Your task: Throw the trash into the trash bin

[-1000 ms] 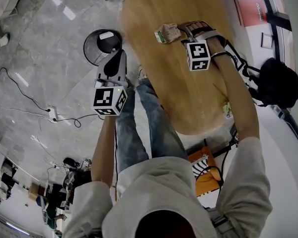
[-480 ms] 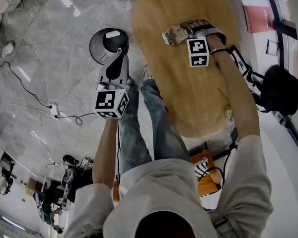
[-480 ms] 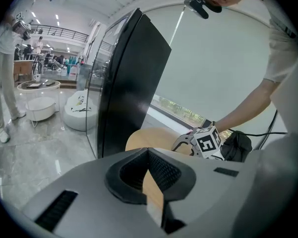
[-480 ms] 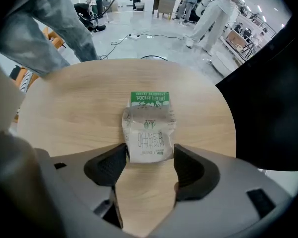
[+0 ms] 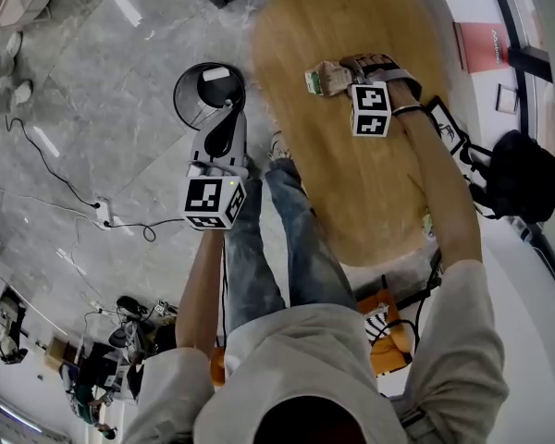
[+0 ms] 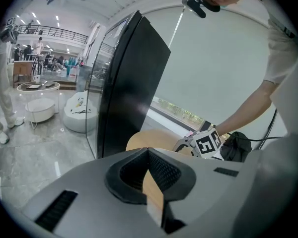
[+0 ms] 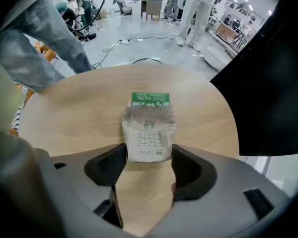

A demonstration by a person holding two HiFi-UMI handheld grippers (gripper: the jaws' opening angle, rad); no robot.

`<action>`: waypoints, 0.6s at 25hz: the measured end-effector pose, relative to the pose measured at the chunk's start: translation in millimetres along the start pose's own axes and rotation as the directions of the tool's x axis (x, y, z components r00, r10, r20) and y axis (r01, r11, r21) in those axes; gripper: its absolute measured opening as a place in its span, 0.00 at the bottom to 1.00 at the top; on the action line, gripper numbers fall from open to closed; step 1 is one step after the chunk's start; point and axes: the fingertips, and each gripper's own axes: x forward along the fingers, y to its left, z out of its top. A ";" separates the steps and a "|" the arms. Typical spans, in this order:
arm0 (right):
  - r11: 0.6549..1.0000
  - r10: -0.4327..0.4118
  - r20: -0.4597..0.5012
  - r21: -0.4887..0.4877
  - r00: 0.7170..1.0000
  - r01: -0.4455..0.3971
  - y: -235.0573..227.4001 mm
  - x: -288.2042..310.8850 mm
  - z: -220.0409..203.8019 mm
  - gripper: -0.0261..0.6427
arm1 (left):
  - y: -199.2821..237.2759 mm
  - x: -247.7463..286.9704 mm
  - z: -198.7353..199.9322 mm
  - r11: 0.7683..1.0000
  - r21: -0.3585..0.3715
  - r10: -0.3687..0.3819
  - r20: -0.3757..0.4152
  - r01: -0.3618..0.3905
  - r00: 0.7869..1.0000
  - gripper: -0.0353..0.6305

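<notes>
The right gripper, its jaws just opened wide, straddles the near end of the carton on the tabletop. The carton's long axis runs toward 12 o'clock. The left gripper, pressed together and empty, is farther off.

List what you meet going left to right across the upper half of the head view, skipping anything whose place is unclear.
power strip on the floor → trash bin → milk carton on the wooden table → black bag
</notes>
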 end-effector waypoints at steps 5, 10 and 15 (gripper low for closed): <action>0.977 -0.061 0.063 0.209 0.996 0.046 0.4 -8.5 9.8 0.48 | 7.1 -9.1 -3.5 1.000 -0.001 0.014 0.005 -0.014 1.000 0.08; 0.792 -0.173 0.154 0.609 0.973 0.044 -5.5 -23.7 21.5 0.48 | 18.7 -22.4 -5.0 0.999 -0.011 0.032 0.016 -0.032 0.999 0.08; 0.457 -0.329 0.247 0.886 0.912 -0.075 -4.3 -46.7 28.6 0.48 | 23.0 -27.8 -7.0 0.998 -0.028 0.057 0.034 -0.056 0.998 0.08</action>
